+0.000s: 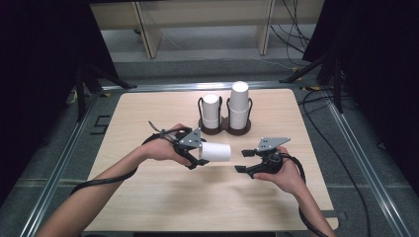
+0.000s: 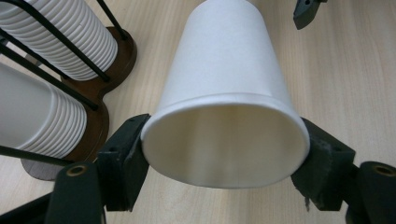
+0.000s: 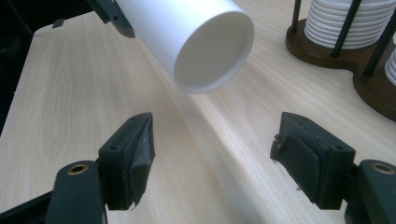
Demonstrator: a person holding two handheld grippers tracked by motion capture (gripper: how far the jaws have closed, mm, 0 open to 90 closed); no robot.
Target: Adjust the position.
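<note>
A: Firstly, item one, largest: table (image 1: 163, 197), pale wood, bare under both grippers.

B: Item two?

A: Cup rack (image 1: 225, 127), dark base with wire uprights, beyond both grippers. Two stacks of paper cups (image 1: 238, 101), the one on the right gripper's side taller.

B: And the piece being worked?

A: Item three: single paper cup (image 2: 229, 70), white, lying level in the air. Left gripper (image 1: 196, 154) pinches it across the rim, one pad on either side of the mouth, base pointing toward the right gripper (image 1: 242, 167).

B: State of that one?

A: Spread, nothing between its pads (image 3: 303, 156). Cup base hangs just ahead of it and slightly above, apart from both jaws.

B: Handling note?

A: Likely a hand-over, base first. Paper wall is thin and would dent, so the right gripper should come squarely over the base end, close lightly on the body, and the left should let go only once that grip is sure. Keep the cup level and clear of the rack.
</note>
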